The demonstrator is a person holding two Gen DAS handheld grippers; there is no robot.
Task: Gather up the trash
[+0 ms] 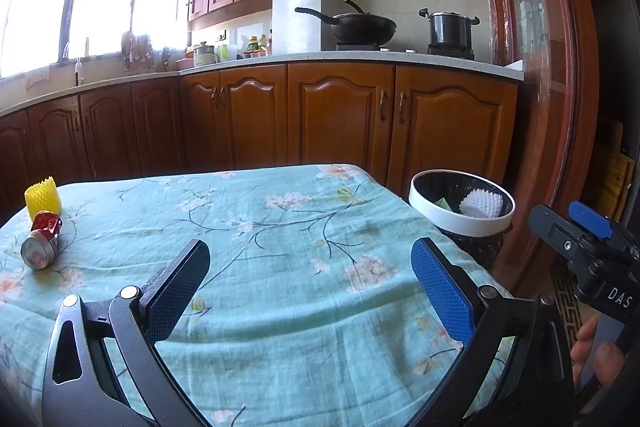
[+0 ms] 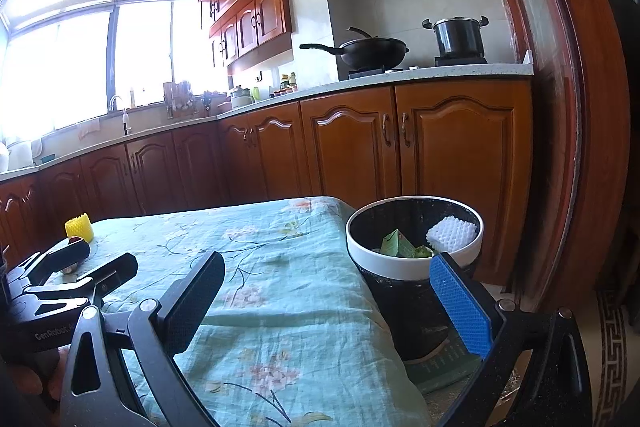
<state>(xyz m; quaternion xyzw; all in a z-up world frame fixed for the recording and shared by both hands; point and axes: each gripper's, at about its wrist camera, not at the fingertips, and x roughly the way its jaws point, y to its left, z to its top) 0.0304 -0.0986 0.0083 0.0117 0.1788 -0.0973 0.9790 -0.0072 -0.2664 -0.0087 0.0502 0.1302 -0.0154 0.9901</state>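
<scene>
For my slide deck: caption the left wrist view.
Open left gripper above floral tablecloth; can and yellow foam net remain, trash bin beside table.

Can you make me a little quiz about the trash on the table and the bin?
1. True or false: the white foam net is already in the trash bin.
2. Which lies on the table? A) a tin can B) a banana C) a shoe
3. What colour is the foam net standing behind the tin can?

Key: 1 true. 2 A. 3 yellow.
</scene>
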